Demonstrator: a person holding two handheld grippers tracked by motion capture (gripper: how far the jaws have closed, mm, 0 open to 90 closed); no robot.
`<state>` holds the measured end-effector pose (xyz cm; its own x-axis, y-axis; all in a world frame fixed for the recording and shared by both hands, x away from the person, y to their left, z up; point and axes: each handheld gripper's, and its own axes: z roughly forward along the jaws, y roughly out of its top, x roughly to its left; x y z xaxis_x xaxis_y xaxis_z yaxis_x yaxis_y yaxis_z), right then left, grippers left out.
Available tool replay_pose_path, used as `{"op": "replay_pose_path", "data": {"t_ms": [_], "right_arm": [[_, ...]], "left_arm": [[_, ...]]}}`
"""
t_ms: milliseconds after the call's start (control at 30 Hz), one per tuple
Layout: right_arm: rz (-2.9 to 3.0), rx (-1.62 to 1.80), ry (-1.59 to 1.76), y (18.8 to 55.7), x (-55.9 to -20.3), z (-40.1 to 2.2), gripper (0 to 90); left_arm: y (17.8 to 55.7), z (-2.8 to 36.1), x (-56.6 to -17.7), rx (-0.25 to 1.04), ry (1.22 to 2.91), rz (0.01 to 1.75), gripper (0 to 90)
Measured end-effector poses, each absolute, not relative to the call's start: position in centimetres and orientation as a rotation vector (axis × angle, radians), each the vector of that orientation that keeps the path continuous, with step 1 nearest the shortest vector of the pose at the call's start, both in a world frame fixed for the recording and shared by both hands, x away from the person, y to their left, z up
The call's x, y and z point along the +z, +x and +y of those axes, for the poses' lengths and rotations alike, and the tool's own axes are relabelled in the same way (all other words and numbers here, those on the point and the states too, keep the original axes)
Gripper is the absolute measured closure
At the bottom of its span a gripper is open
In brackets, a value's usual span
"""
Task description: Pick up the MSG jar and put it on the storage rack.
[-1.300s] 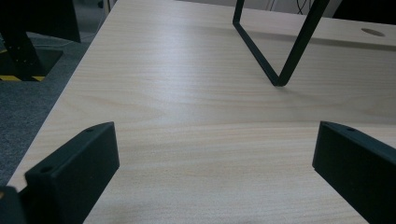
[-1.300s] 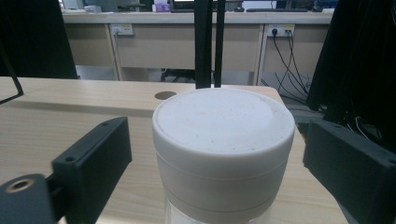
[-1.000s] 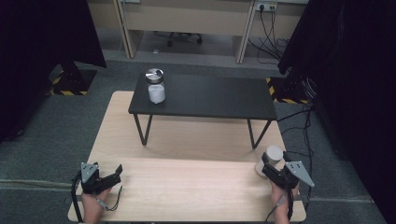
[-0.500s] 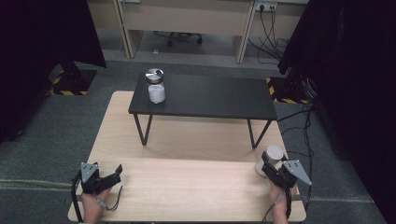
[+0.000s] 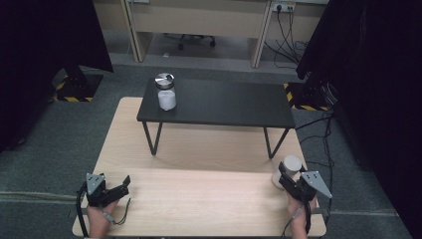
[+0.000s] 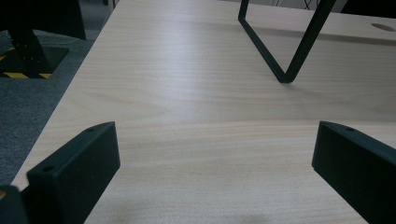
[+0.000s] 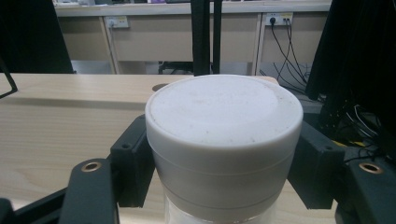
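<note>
Jar [image 7: 223, 154], clear, white screw lid

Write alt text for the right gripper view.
The right gripper has its two black jaws shut on a white-lidded round jar standing on the pale wooden table. Behind are beige cabinets and wall sockets with black cables.

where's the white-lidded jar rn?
High view: the white-lidded jar stands at the right edge of the light wooden table, clamped in the right gripper, near the black side table's leg.
</note>
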<state>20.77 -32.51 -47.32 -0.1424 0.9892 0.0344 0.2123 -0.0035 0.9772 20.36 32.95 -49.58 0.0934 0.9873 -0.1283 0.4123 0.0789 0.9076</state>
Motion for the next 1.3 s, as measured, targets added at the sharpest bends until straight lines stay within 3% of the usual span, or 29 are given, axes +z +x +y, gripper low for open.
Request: {"op": "replay_pose_path", "data": {"t_ms": [567, 1300], "right_arm": [[1.487, 1.254, 1.324, 20.3, -45.8, -32.7, 33.7], [1.485, 1.294, 1.29, 20.7, -40.5, -32.5, 33.7]], "left_arm": [[20.4, 32.7, -49.5, 0.817, 1.498, 1.46, 0.0], [20.3, 32.4, -49.5, 0.836, 1.483, 1.481, 0.2]]}}
